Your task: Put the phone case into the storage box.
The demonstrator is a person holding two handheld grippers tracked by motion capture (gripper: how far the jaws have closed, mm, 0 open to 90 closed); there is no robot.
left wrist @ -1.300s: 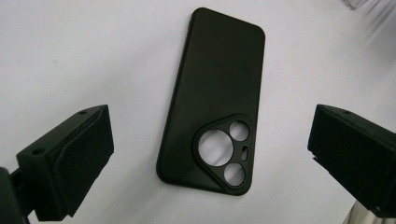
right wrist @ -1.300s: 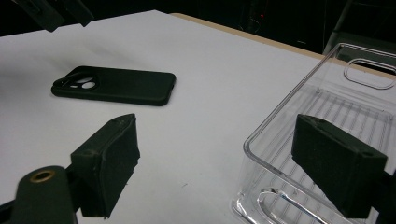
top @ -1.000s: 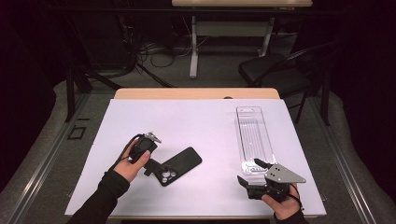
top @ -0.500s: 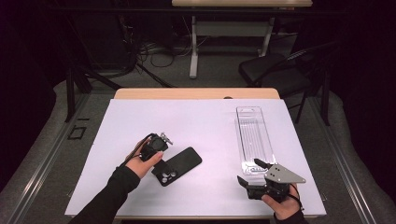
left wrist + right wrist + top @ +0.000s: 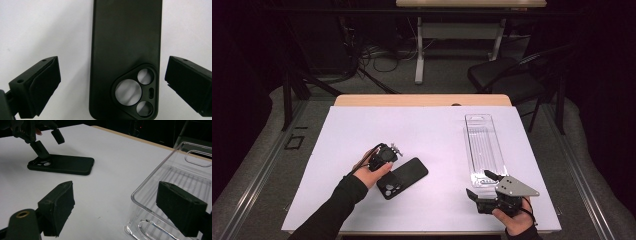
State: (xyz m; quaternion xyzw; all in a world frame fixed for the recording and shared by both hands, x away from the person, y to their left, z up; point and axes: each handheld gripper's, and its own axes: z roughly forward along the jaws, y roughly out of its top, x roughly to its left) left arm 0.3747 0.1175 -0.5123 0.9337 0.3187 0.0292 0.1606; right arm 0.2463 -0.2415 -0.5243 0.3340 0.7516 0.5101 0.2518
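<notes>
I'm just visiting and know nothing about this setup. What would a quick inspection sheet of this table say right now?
Surface: white sheet over a wooden table, flat.
Job's things: black phone case with three camera cut-outs, lying flat, back side up; clear ribbed plastic tray, lying empty at the right.
Clutter: nothing seen.
Grippers: left gripper open, one jaw at either side of the case's camera end, no contact visible; right gripper open, by the tray's near corner, holding nothing.
Cables: one trails from the left gripper; more on the floor behind.
Surroundings: dark room, black chair, another table's legs.
</notes>
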